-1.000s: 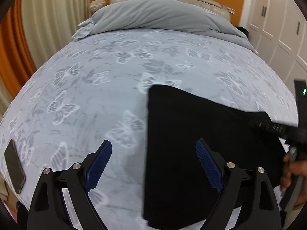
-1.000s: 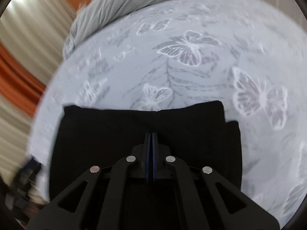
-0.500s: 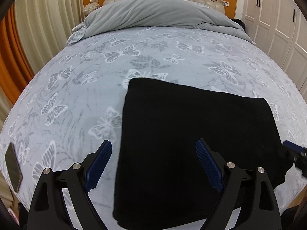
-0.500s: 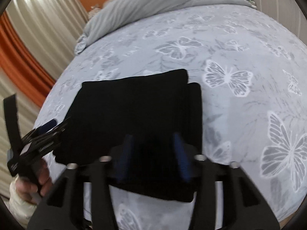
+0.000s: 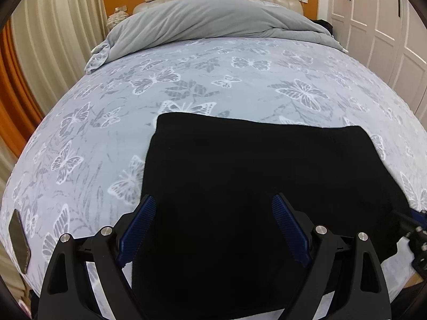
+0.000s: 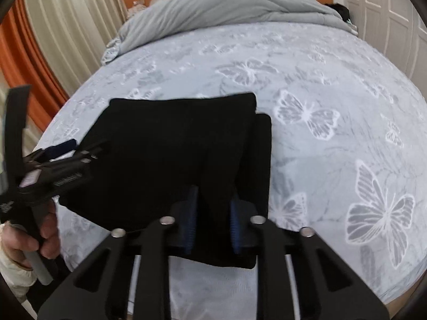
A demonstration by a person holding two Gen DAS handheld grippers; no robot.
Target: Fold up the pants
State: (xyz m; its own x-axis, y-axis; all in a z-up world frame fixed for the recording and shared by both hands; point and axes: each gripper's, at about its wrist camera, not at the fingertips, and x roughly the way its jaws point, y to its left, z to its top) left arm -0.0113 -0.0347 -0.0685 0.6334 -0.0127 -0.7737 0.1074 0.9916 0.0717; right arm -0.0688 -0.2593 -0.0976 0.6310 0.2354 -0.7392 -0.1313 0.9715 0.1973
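With the black pants (image 5: 267, 186) already lying folded into a neat rectangle low and centre on the butterfly bedsheet (image 5: 240, 80), I hold my left gripper (image 5: 213, 229) spread wide and my right gripper (image 6: 212, 221) parted, gripping nothing, so I judge little remains.

grey duvet (image 5: 213, 18), phone (image 5: 19, 241), curtains (image 5: 61, 40)
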